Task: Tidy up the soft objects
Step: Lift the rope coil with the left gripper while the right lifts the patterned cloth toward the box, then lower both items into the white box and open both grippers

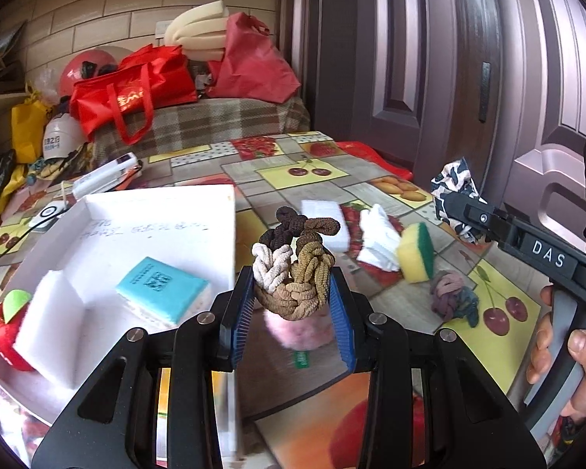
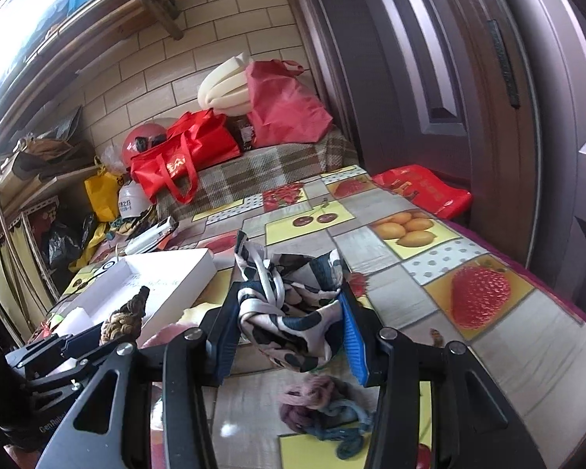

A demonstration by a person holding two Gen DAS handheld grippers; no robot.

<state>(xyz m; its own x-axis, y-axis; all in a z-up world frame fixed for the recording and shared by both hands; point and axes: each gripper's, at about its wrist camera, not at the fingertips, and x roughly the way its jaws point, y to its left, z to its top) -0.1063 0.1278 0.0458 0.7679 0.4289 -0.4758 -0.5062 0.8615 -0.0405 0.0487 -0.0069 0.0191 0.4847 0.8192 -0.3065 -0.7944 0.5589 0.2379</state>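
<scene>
My left gripper (image 1: 293,289) is shut on a bundle of brown and beige hair ties (image 1: 293,269), held above the table beside the white box (image 1: 215,203). The box holds a white sponge (image 1: 54,320), a blue-topped sponge (image 1: 160,287) and a red plush apple (image 1: 8,328). A pink fluffy item (image 1: 301,330) lies below the bundle. My right gripper (image 2: 289,324) is shut on a black-and-white patterned scarf (image 2: 289,312), lifted above the table; it also shows at the right of the left wrist view (image 1: 455,191).
On the fruit-print tablecloth (image 1: 324,179) lie a white sponge (image 1: 328,219), a white cloth (image 1: 379,238), a yellow-green sponge (image 1: 416,252) and a mauve and teal hair-tie bundle (image 1: 451,297) (image 2: 320,410). Red bags (image 1: 136,90) sit behind. A dark door (image 1: 449,58) stands at right.
</scene>
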